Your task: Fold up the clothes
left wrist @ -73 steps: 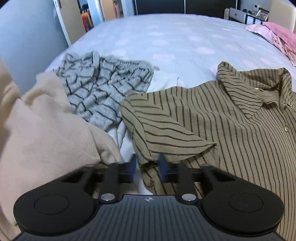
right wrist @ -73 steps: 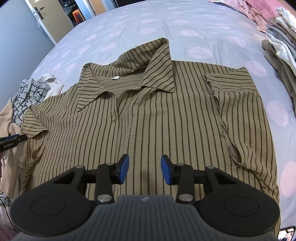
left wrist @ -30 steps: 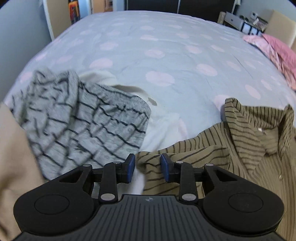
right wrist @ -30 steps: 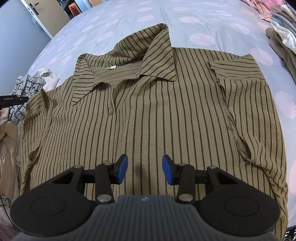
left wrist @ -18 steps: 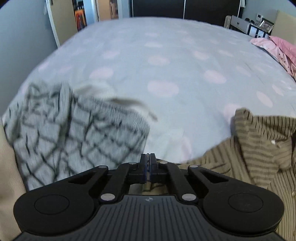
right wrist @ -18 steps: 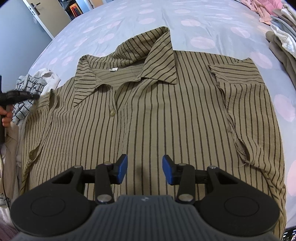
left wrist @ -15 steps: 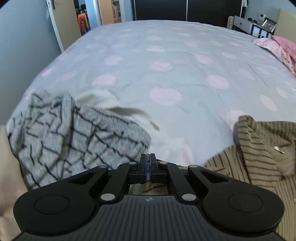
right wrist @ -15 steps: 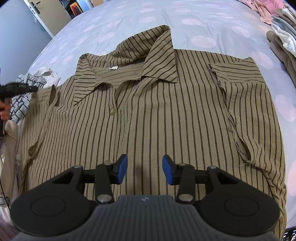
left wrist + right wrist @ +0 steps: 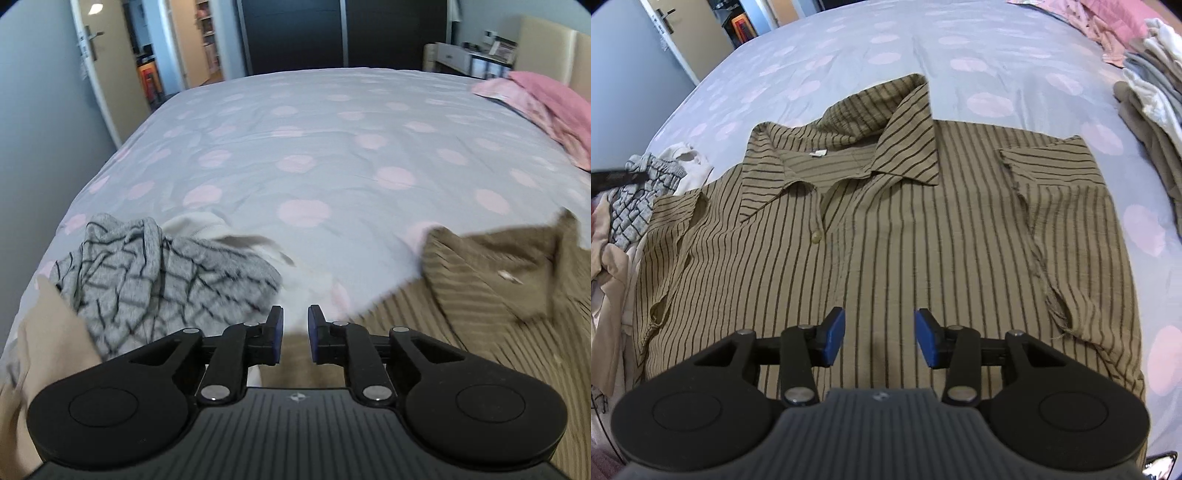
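An olive shirt with dark stripes (image 9: 905, 240) lies face up on the bed, collar away from me. Its left sleeve (image 9: 676, 229) and its right sleeve (image 9: 1071, 221) are both folded in over the front. My right gripper (image 9: 879, 341) hangs open just above the shirt's lower front, nothing between its pads. My left gripper (image 9: 295, 332) is over the shirt's left shoulder edge (image 9: 480, 295). Its jaws are opening, and the cloth lies below them, not pinched. In the right wrist view it is a dark blur at the far left (image 9: 617, 177).
A grey checked garment (image 9: 155, 280) and a beige one (image 9: 48, 350) lie bunched left of the shirt. Pink clothes (image 9: 546, 107) lie at the far right of the dotted bedcover (image 9: 314, 147). A pile of clothes (image 9: 1152, 110) sits to the right. An open door (image 9: 110, 74) is beyond the bed.
My left gripper shut at the sleeve edge, rose and moved, and its jaws now stand apart. The left sleeve has shifted inward onto the shirt. The right gripper has stayed put.
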Motion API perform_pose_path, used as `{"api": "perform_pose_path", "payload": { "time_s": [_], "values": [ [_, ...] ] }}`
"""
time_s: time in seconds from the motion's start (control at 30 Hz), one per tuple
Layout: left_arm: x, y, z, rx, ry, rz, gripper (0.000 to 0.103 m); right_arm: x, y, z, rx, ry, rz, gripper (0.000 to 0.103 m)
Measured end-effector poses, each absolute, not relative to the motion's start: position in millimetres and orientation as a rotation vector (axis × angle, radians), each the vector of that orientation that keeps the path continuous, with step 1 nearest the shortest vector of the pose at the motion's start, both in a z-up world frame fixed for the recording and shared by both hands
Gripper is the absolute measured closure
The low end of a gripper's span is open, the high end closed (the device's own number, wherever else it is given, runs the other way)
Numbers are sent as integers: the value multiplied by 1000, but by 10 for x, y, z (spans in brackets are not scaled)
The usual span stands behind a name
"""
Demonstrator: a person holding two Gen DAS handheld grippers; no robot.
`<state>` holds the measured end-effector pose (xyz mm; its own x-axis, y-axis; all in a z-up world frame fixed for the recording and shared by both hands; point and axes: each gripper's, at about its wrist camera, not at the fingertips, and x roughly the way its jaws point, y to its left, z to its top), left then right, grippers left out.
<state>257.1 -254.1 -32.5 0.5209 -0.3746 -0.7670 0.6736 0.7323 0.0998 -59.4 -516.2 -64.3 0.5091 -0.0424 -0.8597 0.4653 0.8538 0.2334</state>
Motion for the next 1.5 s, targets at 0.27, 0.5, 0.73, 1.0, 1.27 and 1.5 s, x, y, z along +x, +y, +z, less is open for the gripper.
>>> {"api": "perform_pose_path", "payload": {
  "time_s": [0.27, 0.5, 0.73, 1.0, 1.27, 1.5],
  "values": [
    [1580, -2203, -253, 438, 824, -776, 90, -954, -5093, -554, 399, 969, -294, 43],
    [752, -1909, -430, 476, 873, -841, 90, -1464, -4951, -652, 298, 1052, -151, 36],
    [229, -1740, -572, 480, 909, -858, 90, -2153, -5047, -827, 340, 1110, -214, 39],
    [-256, -1815, -653, 511, 933, -909, 90, -2706, -4562, -1132, 281, 1218, -118, 73],
    [-507, -2100, -618, 501, 949, -946, 89, -3077, -4135, -1380, 176, 1351, -45, 73],
    [-711, -2431, -695, 526, 975, -993, 88, -3296, -3990, -1196, 29, 1294, -10, 67]
  ]
}}
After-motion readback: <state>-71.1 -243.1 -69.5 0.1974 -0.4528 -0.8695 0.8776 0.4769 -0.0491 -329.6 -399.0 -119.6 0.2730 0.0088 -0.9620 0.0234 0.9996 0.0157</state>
